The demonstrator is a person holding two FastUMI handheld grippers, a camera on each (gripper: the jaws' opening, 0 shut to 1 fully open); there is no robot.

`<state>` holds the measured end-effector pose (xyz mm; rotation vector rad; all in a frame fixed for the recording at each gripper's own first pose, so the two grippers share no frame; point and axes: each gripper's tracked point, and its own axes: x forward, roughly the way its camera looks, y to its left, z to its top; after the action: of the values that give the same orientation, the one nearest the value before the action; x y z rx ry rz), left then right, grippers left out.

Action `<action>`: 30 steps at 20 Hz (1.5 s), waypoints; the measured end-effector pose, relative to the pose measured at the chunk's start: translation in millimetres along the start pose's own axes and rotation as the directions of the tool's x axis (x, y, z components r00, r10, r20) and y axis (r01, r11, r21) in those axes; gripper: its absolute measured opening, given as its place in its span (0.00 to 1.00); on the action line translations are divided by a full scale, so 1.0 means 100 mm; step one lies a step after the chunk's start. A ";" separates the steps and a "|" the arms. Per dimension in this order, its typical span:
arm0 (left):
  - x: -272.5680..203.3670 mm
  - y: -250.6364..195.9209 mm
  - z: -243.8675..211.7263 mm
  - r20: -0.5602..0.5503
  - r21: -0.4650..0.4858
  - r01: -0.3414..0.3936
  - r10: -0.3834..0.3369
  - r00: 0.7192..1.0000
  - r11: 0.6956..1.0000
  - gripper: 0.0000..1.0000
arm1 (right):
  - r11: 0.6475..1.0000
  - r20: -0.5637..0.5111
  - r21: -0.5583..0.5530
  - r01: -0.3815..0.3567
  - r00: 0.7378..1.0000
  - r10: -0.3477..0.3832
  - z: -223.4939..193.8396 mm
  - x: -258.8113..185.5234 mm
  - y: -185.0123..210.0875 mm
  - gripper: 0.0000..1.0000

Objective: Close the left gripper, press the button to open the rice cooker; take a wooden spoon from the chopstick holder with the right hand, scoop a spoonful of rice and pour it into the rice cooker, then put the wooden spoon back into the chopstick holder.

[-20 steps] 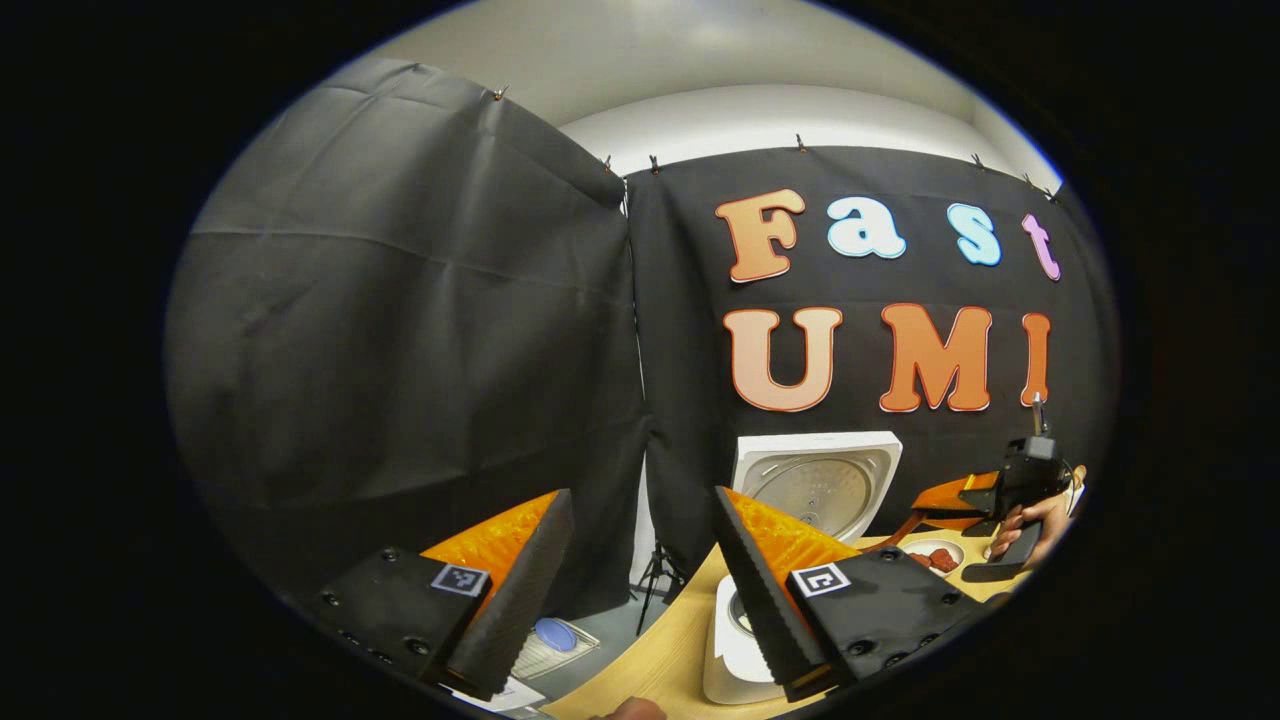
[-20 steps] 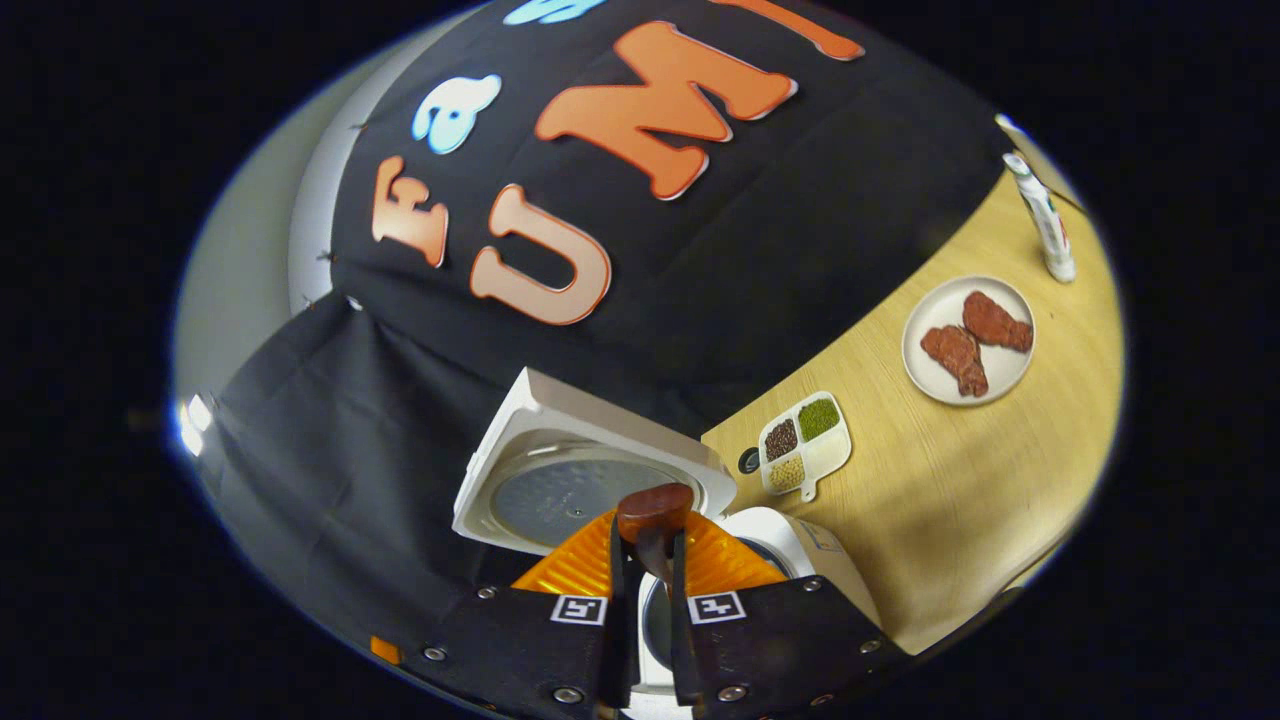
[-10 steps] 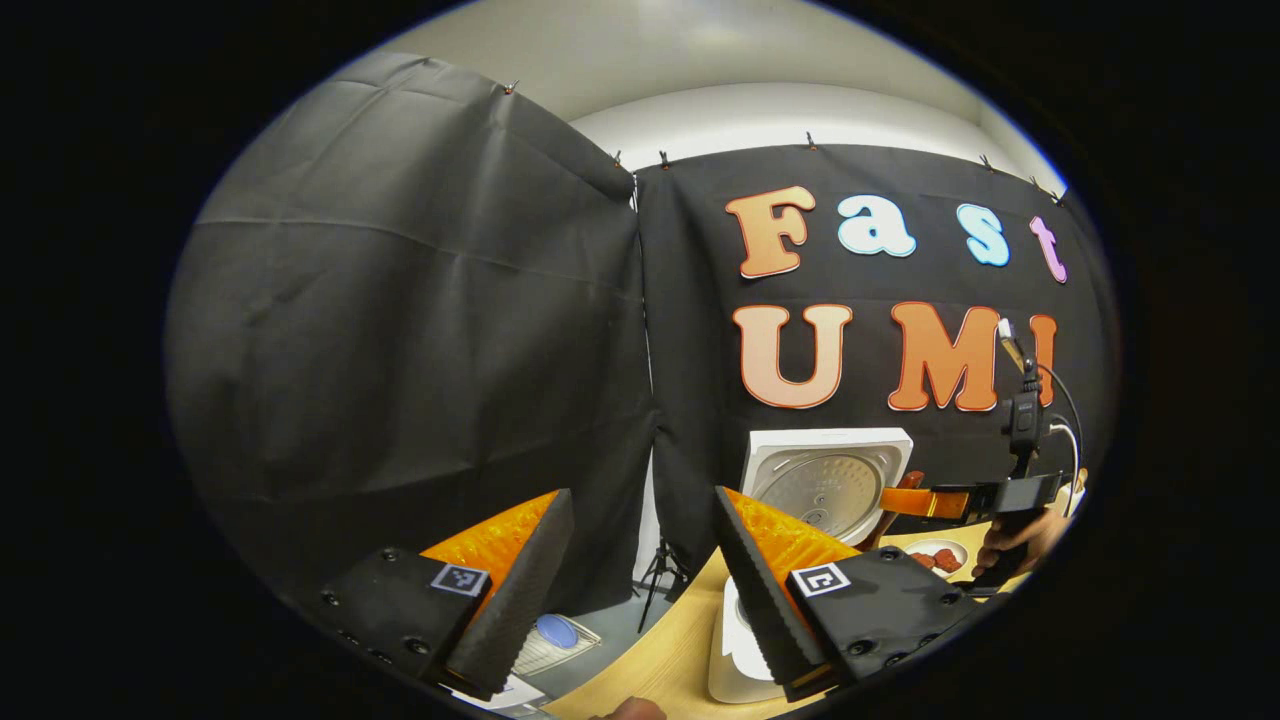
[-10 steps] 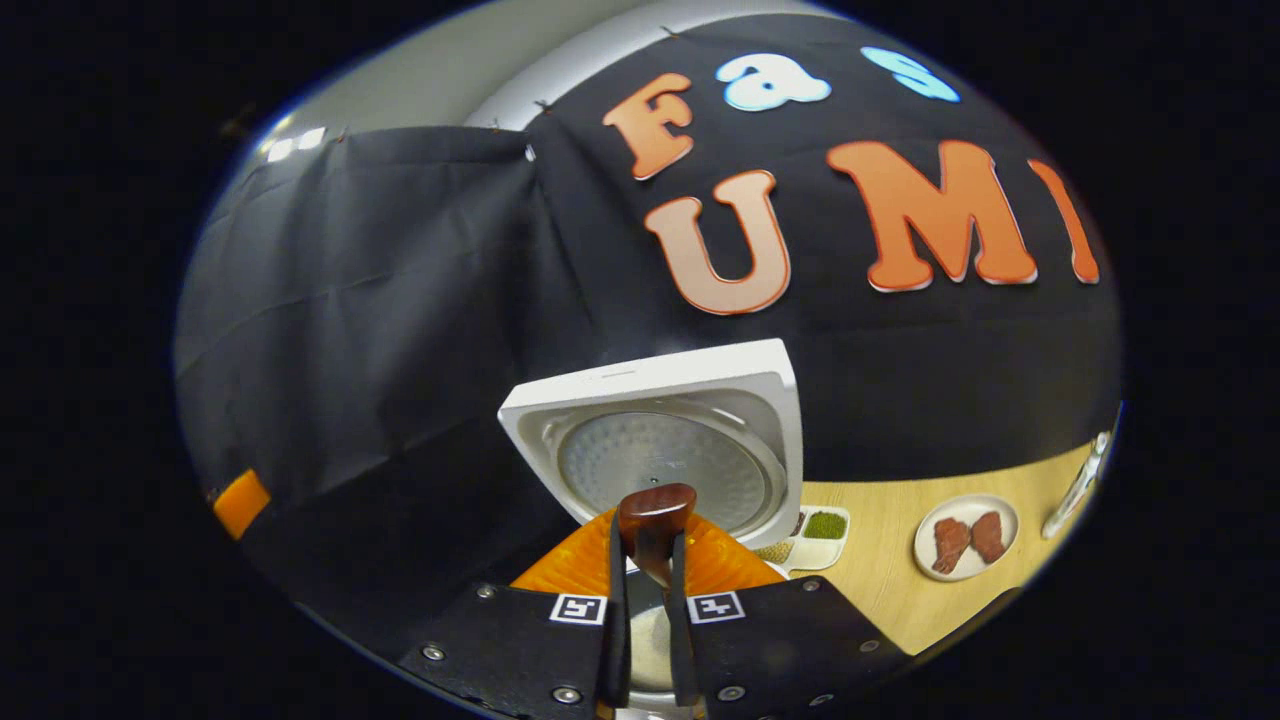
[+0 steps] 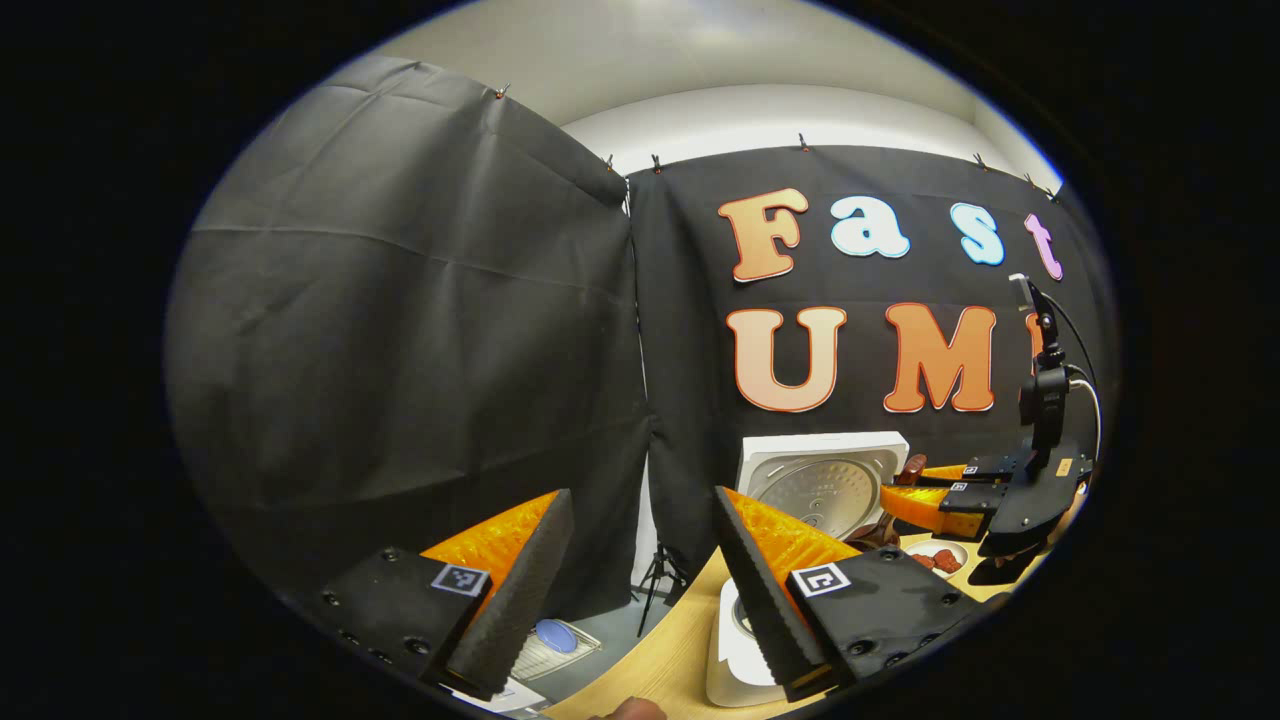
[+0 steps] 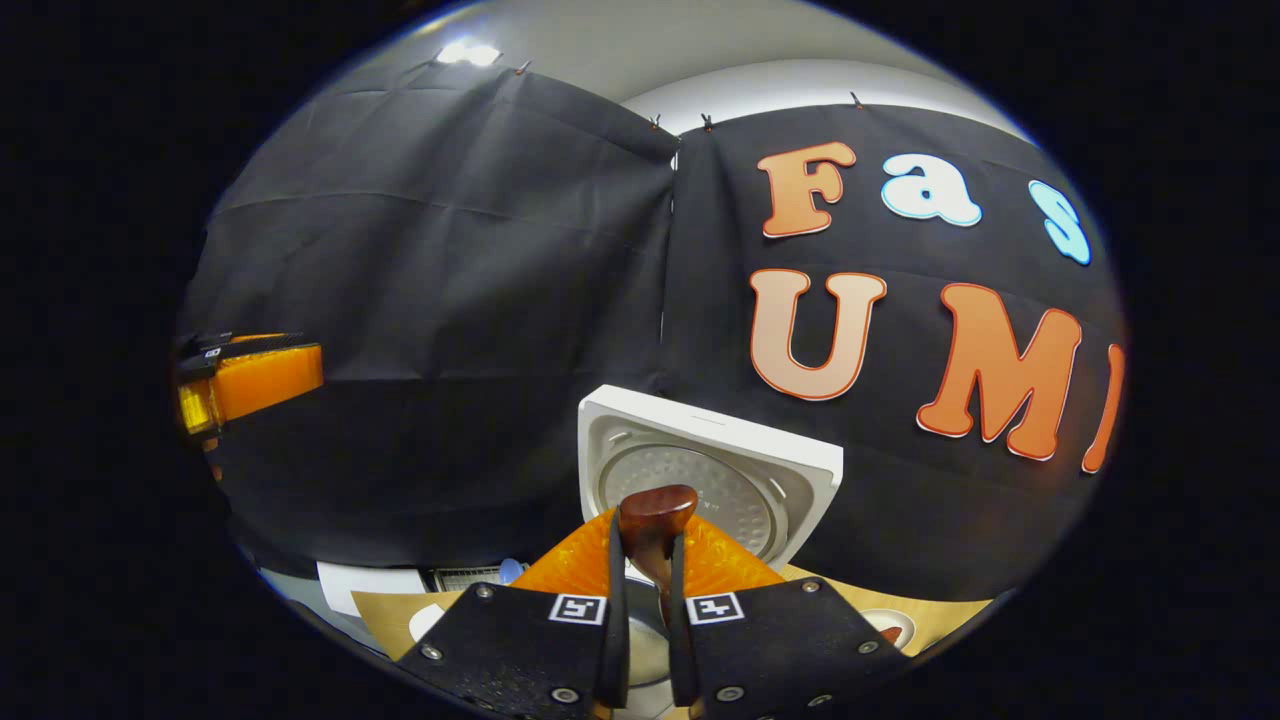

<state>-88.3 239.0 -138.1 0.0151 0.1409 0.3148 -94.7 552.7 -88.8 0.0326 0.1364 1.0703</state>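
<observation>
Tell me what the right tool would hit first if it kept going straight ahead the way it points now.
Probably the rice cooker's raised lid: it stands right beyond the wooden spoon gripped in the right tool. Depth is unclear.

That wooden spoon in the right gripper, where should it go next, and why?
Probably across to the chopstick holder: the right gripper is shut on the wooden spoon, level before the rice cooker's raised lid. Whether rice remains in it, I cannot tell.
</observation>
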 end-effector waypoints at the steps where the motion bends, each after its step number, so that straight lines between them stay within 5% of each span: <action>1: 0.00 -0.03 -0.01 -0.002 -0.002 0.004 -0.004 1.000 1.000 0.94 | 1.000 0.002 0.027 -0.002 1.000 0.002 0.00 0.00 -0.01 0.16; 5: 0.01 -0.15 0.01 -0.005 -0.006 0.021 -0.021 1.000 1.000 0.94 | 0.953 0.011 0.301 0.029 0.999 -0.034 -0.01 -0.22 -0.22 0.15; 9: -0.01 -0.38 0.06 -0.002 -0.002 0.057 -0.057 0.998 0.998 0.94 | 0.798 0.029 0.599 0.073 0.993 -0.113 0.06 -0.54 -0.79 0.15; 14: -0.05 -0.82 0.13 0.001 0.003 0.122 -0.122 0.993 0.992 0.94 | 0.643 0.023 0.755 0.128 0.975 -0.220 -0.04 -1.22 -1.45 0.15; 17: -0.13 -1.13 0.22 0.013 0.017 0.163 -0.163 0.986 0.986 0.94 | 0.606 -0.004 0.769 0.202 0.950 -0.312 -0.21 -1.73 -1.88 0.15; 22: -0.29 -1.72 0.35 0.025 0.041 0.247 -0.248 0.968 0.968 0.94 | 0.567 -0.098 0.717 0.405 0.864 -0.493 -0.66 -2.79 -2.64 0.15; 30: -0.49 -2.57 0.37 0.004 0.050 0.337 -0.338 0.941 0.940 0.94 | 0.406 -0.290 0.618 0.674 0.675 -0.678 -1.66 -4.34 -3.51 0.15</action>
<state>-50.3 -20.2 -104.4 0.0406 0.1361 -0.0328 -14.3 -2.8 -244.8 0.6230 0.5033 0.1185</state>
